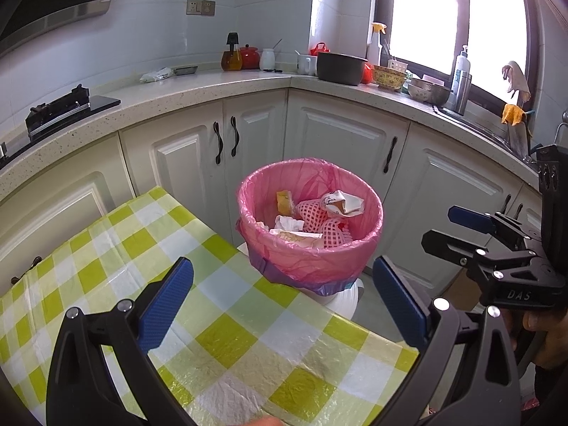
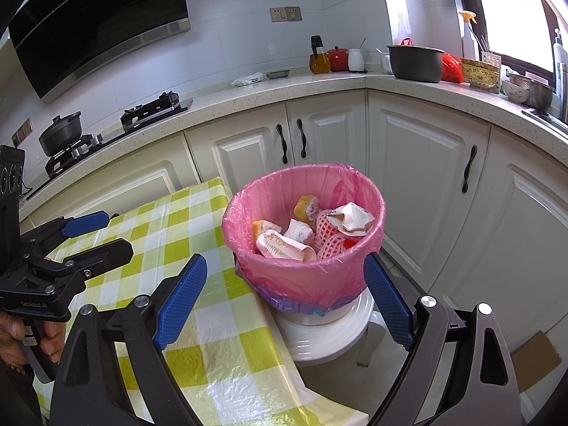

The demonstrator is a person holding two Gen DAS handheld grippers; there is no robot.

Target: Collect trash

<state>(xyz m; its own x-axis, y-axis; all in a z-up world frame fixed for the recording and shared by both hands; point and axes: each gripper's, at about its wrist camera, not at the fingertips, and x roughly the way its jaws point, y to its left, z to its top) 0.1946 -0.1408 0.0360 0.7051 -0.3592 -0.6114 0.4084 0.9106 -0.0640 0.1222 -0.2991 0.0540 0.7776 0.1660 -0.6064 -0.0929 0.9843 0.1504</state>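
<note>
The round bin lined with a pink plastic bag (image 1: 312, 245) stood on a white plastic stool (image 2: 326, 333) just off the edge of the table covered in a green-and-white checked cloth (image 1: 142, 248), probably raised there so its rim sat level with the tabletop and scraps needed only a short carry. It already held the trash: crumpled white paper cups (image 2: 349, 218), pink foam fruit netting (image 2: 330, 245), a wad of tissue (image 2: 300, 230) and yellow peel (image 2: 305, 204).

The left gripper (image 1: 284, 303) hung over the cloth with the bin at its twelve o'clock, fingers spread wide and holding nothing. The right gripper (image 2: 285, 305) faced the bin likewise, released and empty, the bin's base between its blue pads (image 2: 181, 301). No trash showed on the visible cloth, so collecting looked largely finished.
</note>
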